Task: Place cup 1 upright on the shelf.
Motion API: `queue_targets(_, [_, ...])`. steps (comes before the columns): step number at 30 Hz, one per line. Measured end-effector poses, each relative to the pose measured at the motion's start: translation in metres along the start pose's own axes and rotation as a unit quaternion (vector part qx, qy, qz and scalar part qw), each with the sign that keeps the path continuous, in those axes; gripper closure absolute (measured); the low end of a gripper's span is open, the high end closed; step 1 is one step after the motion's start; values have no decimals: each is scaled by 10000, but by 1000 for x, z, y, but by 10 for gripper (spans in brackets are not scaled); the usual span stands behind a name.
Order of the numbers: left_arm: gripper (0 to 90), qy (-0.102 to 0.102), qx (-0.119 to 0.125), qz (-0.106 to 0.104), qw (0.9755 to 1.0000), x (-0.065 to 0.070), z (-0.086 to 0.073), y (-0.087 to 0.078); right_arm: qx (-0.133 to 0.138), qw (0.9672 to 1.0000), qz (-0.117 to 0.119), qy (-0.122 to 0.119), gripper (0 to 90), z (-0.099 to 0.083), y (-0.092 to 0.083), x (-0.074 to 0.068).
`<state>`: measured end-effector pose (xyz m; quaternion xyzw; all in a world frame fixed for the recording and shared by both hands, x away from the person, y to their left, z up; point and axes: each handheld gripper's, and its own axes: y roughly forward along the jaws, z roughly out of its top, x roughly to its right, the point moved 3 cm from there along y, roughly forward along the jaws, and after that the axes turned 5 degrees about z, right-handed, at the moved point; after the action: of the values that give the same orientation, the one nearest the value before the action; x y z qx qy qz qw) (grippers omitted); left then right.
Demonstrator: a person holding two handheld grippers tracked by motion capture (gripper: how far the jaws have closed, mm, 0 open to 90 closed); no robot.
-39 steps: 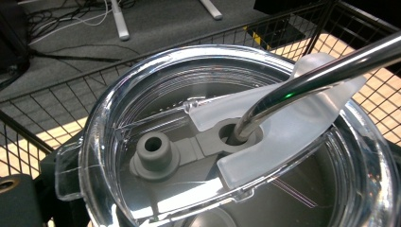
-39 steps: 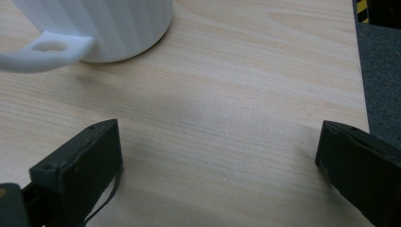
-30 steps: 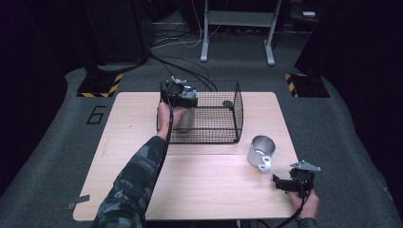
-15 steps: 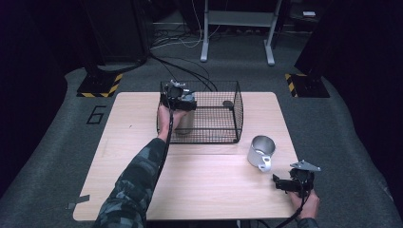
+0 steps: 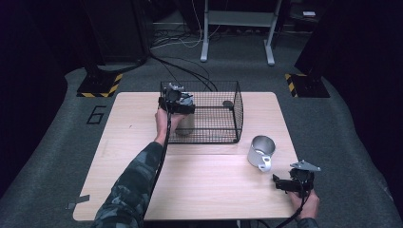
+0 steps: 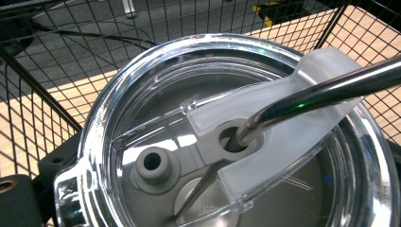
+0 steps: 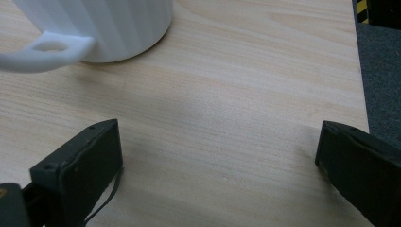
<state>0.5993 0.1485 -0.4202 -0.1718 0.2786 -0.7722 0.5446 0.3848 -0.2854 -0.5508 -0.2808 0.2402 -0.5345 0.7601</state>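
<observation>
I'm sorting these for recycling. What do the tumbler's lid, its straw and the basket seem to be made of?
The lid looks like clear glossy plastic: you see through it and its rim glints. Its slider tab is frosted, probably plastic too. The straw looks like polished metal, with mirror-like reflections. The basket appears to be thin wire mesh with a matt black coat.

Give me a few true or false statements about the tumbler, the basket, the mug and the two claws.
1. The tumbler is at the wire basket's left end. True.
2. The mug sits inside the basket. False: it stands on the table, in front of the basket.
3. A metal straw goes through the tumbler's clear lid. True.
4. The right claw is clamped on the mug's handle. False: its jaws stand open over bare table.
5. The left claw is at the tumbler. True.
</observation>
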Motion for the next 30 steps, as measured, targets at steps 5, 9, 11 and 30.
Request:
queue_targets(5, [30, 134, 24, 40, 9999, 2, 0, -1, -4, 10000, -3, -10, 8, 0, 0, 0])
queue_targets(9, [28, 116, 27, 24, 9999, 1, 0, -2, -5, 10000, -3, -12, 8, 0, 0, 0])
queue_targets(11, [19, -14, 167, 45, 9999, 1, 2, -3, -6, 10000, -2, -12, 8, 0, 0, 0])
queue_targets(30, [1, 176, 589, -177, 9980, 1, 17, -55, -4, 10000, -1, -11, 8, 0, 0, 0])
